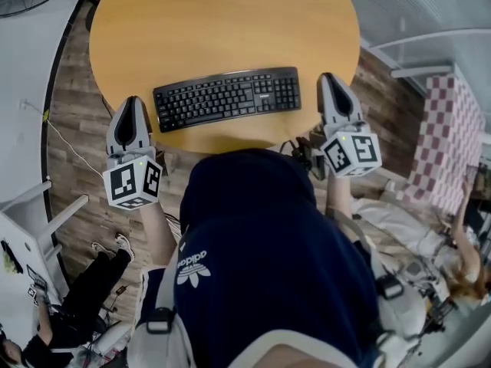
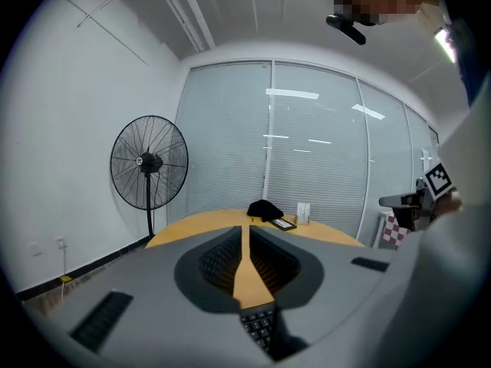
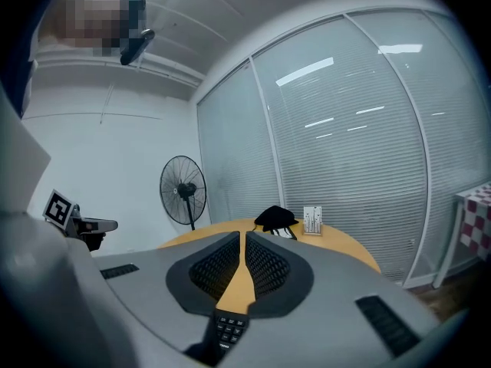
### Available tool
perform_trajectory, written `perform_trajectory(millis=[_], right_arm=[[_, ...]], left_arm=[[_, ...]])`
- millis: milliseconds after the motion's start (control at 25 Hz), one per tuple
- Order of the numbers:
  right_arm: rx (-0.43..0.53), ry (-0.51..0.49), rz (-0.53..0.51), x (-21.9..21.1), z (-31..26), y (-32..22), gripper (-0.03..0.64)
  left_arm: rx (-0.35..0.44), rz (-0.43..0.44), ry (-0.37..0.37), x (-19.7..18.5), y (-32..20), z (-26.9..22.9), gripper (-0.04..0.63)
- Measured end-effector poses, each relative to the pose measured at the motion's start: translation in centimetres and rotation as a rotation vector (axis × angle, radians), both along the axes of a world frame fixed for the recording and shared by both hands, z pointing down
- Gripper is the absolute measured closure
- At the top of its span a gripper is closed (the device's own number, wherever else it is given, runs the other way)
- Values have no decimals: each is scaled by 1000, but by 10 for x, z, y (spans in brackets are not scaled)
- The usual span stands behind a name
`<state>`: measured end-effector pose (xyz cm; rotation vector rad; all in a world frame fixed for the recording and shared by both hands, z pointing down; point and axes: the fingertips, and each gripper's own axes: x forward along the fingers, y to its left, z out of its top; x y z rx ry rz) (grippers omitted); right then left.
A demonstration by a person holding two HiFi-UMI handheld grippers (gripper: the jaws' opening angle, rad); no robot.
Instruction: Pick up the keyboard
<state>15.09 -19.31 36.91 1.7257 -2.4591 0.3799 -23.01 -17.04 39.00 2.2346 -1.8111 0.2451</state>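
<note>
A black keyboard (image 1: 228, 98) lies flat near the front edge of the round wooden table (image 1: 230, 21). My left gripper (image 1: 132, 102) sits just off the keyboard's left end, at the table's rim, apart from the keys. My right gripper (image 1: 329, 78) sits just past the keyboard's right end. Both are shut with nothing between the jaws. In the left gripper view the gripper (image 2: 247, 230) has its jaws closed, and a strip of keyboard (image 2: 261, 326) shows below them. In the right gripper view the gripper (image 3: 243, 236) is closed too, above the number keys (image 3: 229, 328).
A black cloth item (image 2: 265, 209), a flat dark device (image 2: 283, 223) and a small card stand (image 2: 303, 213) sit at the table's far side. A standing fan (image 2: 149, 162) is beyond the table by a glass wall. A checkered piece (image 1: 441, 140) stands right. People (image 1: 84, 290) sit on the floor nearby.
</note>
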Motion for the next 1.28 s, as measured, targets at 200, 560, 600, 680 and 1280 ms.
perform_trajectory(millis=[200, 560, 600, 680, 1280], right_arm=[[-59, -11, 15, 12, 17, -16, 552], [-243, -2, -19, 15, 84, -48, 531], [-268, 1, -15, 17, 95, -50, 531], [-323, -3, -5, 21, 118, -53, 531], [-622, -33, -14, 29, 225, -59, 453]], left_arm=[[-69, 10, 63, -4, -12, 18, 513], [-327, 15, 119, -14, -31, 102, 480], [-356, 15, 125, -14, -32, 113, 479], [-407, 14, 142, -14, -35, 134, 477], [-704, 15, 196, -16, -33, 229, 430]])
